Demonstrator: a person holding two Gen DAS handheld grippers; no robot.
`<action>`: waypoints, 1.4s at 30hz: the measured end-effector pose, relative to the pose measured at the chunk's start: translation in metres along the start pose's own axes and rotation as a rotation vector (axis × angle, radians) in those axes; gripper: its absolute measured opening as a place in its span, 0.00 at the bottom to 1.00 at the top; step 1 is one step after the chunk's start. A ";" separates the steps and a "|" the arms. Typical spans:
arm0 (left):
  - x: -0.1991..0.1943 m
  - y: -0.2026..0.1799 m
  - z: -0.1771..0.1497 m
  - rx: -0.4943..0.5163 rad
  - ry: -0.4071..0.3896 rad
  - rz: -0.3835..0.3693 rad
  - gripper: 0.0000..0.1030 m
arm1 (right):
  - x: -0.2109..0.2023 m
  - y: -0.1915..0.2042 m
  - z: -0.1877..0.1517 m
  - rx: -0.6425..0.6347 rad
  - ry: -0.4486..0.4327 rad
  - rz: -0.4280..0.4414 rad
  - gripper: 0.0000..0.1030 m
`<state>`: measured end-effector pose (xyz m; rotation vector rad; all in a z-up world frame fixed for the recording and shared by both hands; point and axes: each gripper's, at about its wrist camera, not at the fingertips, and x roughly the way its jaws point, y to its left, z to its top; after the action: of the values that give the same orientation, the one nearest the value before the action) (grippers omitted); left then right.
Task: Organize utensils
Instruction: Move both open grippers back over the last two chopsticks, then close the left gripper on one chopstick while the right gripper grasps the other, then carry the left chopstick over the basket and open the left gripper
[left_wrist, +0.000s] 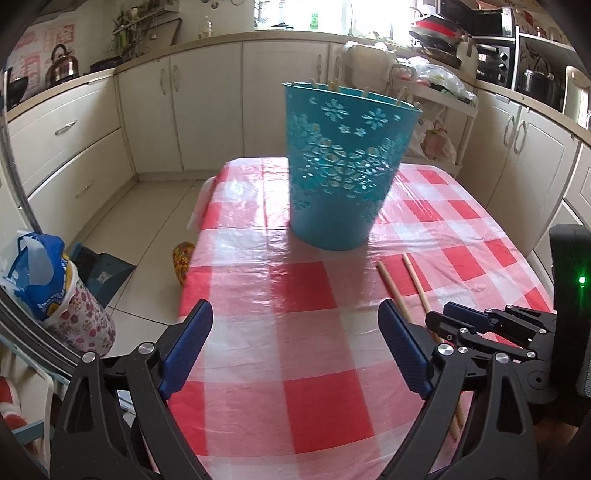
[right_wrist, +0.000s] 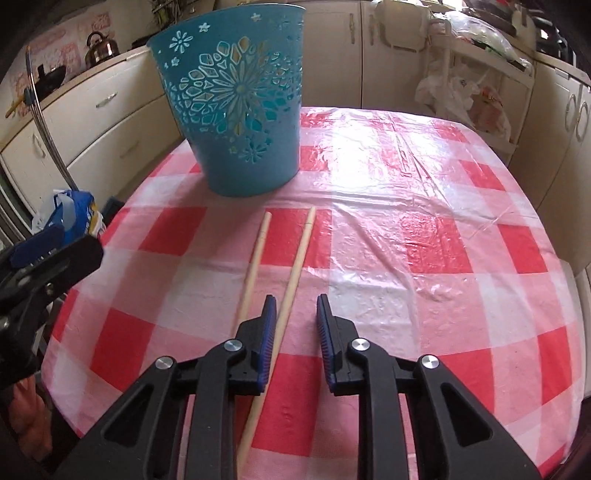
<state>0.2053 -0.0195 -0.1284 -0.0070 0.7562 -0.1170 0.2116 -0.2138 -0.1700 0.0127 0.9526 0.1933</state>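
A teal cut-out bucket (left_wrist: 340, 166) (right_wrist: 236, 103) stands on the red-and-white checked tablecloth (left_wrist: 314, 406) (right_wrist: 424, 258), with wooden utensil tips (left_wrist: 334, 85) poking above its rim. Two wooden chopsticks lie side by side in front of it. The left chopstick (right_wrist: 255, 266) (left_wrist: 391, 290) lies just outside my right gripper. The right chopstick (right_wrist: 299, 258) (left_wrist: 417, 282) runs between the jaws of my right gripper (right_wrist: 295, 306) (left_wrist: 448, 319), close to the left pad and clear of the right one. My left gripper (left_wrist: 295, 314) (right_wrist: 55, 251) hovers wide open and empty, left of the chopsticks.
The table's left edge drops to a tiled floor, where a floral container with a blue bag (left_wrist: 70, 306) stands. Cream cabinets (left_wrist: 207, 110) line the back. A white cart with plastic bags (right_wrist: 472, 92) stands beyond the table's far right corner.
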 end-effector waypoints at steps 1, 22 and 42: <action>0.002 -0.004 0.001 0.004 -0.001 -0.004 0.84 | -0.001 -0.002 0.000 -0.003 0.002 -0.011 0.22; 0.093 -0.080 0.015 0.249 0.207 -0.217 0.10 | -0.008 -0.053 0.008 0.054 0.019 -0.038 0.23; 0.007 -0.041 0.059 0.192 -0.003 -0.276 0.04 | -0.009 -0.071 0.008 0.204 -0.030 0.097 0.06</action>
<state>0.2470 -0.0634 -0.0882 0.0715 0.7361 -0.4514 0.2238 -0.2845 -0.1650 0.2498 0.9395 0.1843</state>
